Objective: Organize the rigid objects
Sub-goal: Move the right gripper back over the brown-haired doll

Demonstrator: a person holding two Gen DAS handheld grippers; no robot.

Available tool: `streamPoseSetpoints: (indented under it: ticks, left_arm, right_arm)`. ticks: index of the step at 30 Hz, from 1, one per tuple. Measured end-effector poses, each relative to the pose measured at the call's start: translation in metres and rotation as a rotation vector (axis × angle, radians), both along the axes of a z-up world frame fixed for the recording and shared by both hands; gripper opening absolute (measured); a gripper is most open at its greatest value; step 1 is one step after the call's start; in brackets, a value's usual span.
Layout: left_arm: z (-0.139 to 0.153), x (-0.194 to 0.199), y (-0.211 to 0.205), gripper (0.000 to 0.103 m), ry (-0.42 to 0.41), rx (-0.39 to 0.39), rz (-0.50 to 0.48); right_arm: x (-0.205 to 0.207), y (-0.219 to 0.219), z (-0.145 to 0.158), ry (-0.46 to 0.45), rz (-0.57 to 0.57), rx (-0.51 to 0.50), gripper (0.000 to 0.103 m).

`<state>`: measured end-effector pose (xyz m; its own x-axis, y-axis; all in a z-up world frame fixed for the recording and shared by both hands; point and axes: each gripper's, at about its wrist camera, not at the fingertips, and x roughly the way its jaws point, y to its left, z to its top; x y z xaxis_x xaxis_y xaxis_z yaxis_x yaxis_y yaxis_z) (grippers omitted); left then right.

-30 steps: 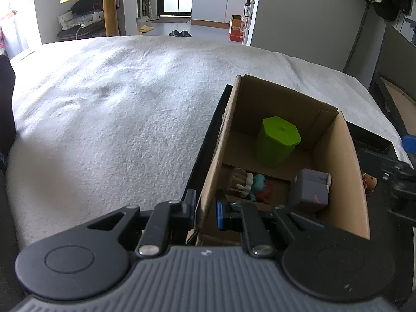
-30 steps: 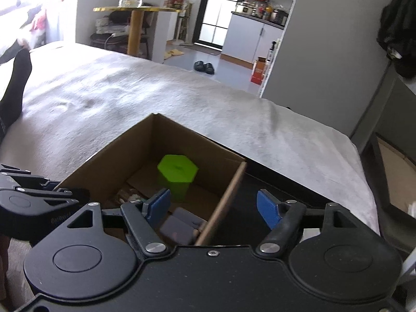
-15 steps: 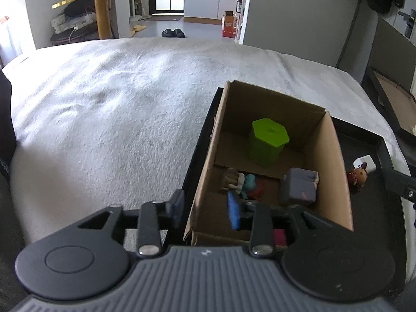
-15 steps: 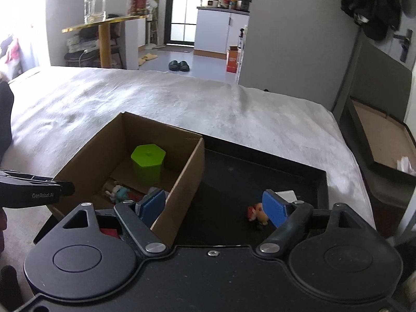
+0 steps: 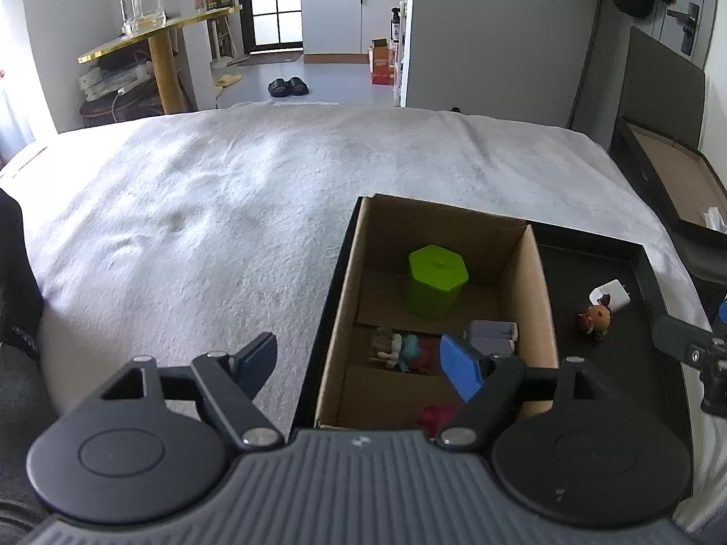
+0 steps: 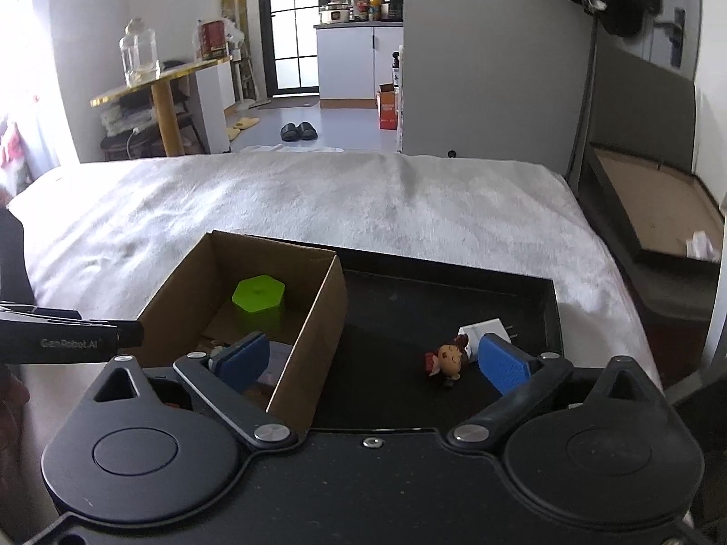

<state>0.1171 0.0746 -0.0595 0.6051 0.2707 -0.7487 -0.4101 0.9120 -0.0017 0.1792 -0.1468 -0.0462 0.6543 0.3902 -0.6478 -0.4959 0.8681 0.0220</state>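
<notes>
Box (image 5: 531,272) on black tray (image 5: 636,363) at lower right, green tub (image 5: 436,279) inside, doll (image 6: 447,361) on tray beside box, left gripper (image 5: 363,363) wide apart, empty, right gripper (image 6: 370,361) wide apart, empty.

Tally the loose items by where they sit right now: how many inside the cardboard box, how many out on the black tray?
In the cardboard box: 4 visible (green hexagonal container, grey block, small figures cluster, red item)
On the black tray: 2 (doll figurine, white charger plug)
Total: 6
</notes>
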Motion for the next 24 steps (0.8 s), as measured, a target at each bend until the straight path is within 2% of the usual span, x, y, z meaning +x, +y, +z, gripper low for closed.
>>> streamPoseSetpoints:
  ticks: [4, 8, 12, 24]
  left_arm:
    - [-0.005, 0.004, -0.004, 0.078, 0.013, -0.013, 0.002]
    - [-0.005, 0.009, -0.005, 0.079, 0.038, 0.039, 0.056]
    - [-0.006, 0.014, -0.005, 0.079, 0.047, 0.046, 0.066]
    - [-0.020, 0.028, -0.014, 0.080, 0.096, 0.096, 0.095]
  right_arm:
    - [0.009, -0.015, -0.007, 0.019, -0.022, 0.032, 0.100]
    - [0.020, -0.024, -0.017, 0.025, -0.020, 0.045, 0.100]
    - [0.032, -0.032, -0.029, 0.060, -0.021, 0.057, 0.099]
    - [0.069, -0.048, -0.066, 0.088, -0.054, 0.110, 0.098]
